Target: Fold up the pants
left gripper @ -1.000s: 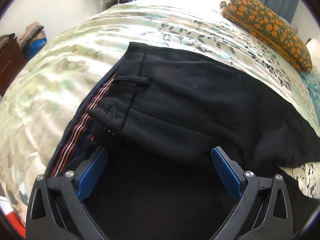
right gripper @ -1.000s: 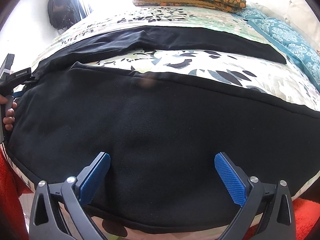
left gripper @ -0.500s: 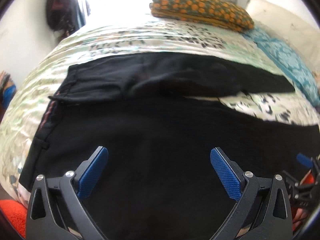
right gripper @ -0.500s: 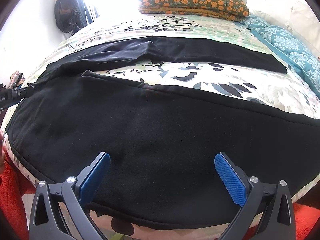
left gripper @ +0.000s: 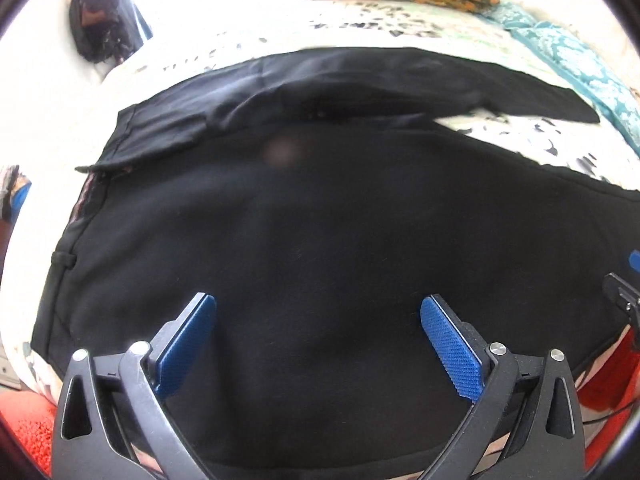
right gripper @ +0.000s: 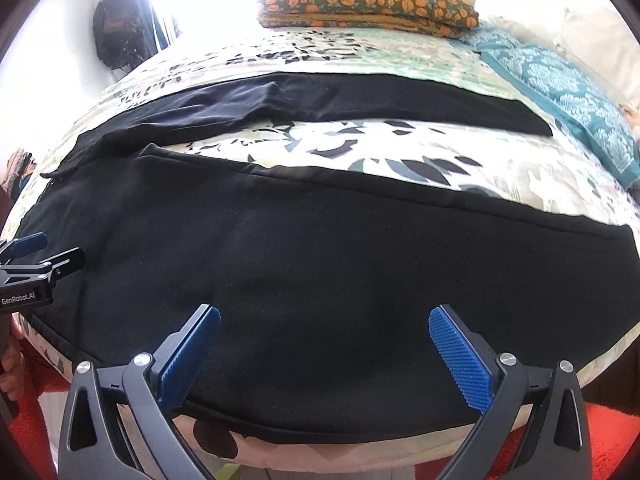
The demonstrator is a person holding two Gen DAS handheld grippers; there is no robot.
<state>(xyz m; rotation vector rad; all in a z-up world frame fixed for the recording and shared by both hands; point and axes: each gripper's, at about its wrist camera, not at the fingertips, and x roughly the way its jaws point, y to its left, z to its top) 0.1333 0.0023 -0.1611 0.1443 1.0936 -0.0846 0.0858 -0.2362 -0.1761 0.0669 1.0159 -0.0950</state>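
Black pants (left gripper: 320, 232) (right gripper: 320, 264) lie spread flat on a bed, waistband at the left, the two legs running to the right with a strip of bedspread between them. My left gripper (left gripper: 318, 320) hovers open over the near leg close to the waist, nothing between its blue pads. My right gripper (right gripper: 324, 332) is open too, above the near leg's front edge. The left gripper's body (right gripper: 28, 264) shows at the left edge of the right wrist view, and a bit of the right gripper (left gripper: 624, 300) shows at the right edge of the left wrist view.
The floral bedspread (right gripper: 360, 160) covers the bed. An orange-patterned folded blanket (right gripper: 368, 0) lies at the far side, a teal patterned cloth (right gripper: 560, 88) and a white pillow (right gripper: 592, 32) at the right. A red rug (right gripper: 600, 432) is on the floor below the near edge.
My left gripper has swung from a close view of the waistband to look across both legs, and has drawn back. The right gripper has shifted slightly. Both stay open.
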